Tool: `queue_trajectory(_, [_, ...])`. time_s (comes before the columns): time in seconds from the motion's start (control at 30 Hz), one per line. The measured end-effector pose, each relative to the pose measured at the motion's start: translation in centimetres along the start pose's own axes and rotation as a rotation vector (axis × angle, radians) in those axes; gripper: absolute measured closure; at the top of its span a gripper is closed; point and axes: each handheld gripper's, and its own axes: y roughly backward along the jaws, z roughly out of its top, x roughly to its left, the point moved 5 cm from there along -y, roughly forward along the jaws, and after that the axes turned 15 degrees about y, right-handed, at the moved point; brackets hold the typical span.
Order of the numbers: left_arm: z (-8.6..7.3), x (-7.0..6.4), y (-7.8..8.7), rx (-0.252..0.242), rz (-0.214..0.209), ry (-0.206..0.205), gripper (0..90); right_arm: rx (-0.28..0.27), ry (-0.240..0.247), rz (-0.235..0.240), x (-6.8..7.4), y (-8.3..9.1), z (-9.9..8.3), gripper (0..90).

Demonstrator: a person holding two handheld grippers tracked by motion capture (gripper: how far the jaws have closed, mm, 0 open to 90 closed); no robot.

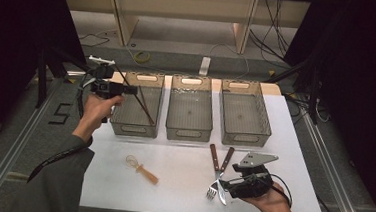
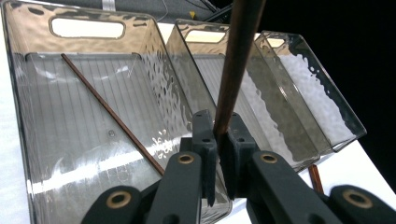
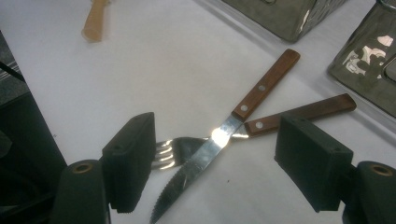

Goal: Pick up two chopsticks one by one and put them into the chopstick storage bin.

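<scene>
Chopstick (image 2: 236, 65) is clamped upright in left gripper (image 2: 218, 140) above left bin (image 2: 28, 140); right gripper (image 3: 215, 163) is held wide over crossed knife (image 3: 224, 135) and fork (image 3: 280, 119).

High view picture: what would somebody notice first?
Probably the three clear bins lined up along the far side of the white table. Over the leftmost one, the left tool pinches a brown chopstick. Near the front right, the open right tool hovers over a crossed knife and fork.
</scene>
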Motion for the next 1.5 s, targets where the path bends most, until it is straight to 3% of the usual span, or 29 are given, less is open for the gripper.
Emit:
queue_trajectory(0.17, [-0.1,0.2,-0.5,0.027,0.024,-0.007,84.6,0.003,0.000,0.001,0.0,0.0,-0.1,29.6])
queue_trajectory(0.37, [-0.2,0.2,-0.9,0.033,0.024,-0.002,84.5,-0.001,-0.003,0.001,0.0,0.1,-0.1,29.6])
queue_trajectory(0.5, [-0.5,0.3,-1.3,0.047,0.053,-0.019,84.4,-0.003,-0.001,0.002,0.0,0.1,-0.1,29.5])
queue_trajectory(0.8, [-0.9,0.4,-2.4,0.117,0.101,-0.034,84.2,0.001,-0.001,0.008,0.1,0.1,-0.2,29.2])
queue_trajectory(1.1, [-1.4,0.6,-3.3,0.165,0.117,-0.028,83.6,0.009,0.004,0.009,0.2,0.0,-0.2,29.2])
queue_trajectory(1.37, [-1.1,1.0,-4.1,0.139,0.152,0.018,70.3,0.015,0.011,0.011,0.2,0.0,-0.2,29.2])
queue_trajectory(1.5, [-1.1,1.1,-4.4,0.139,0.170,0.029,57.6,0.017,0.013,0.018,0.3,0.0,-0.3,29.1])
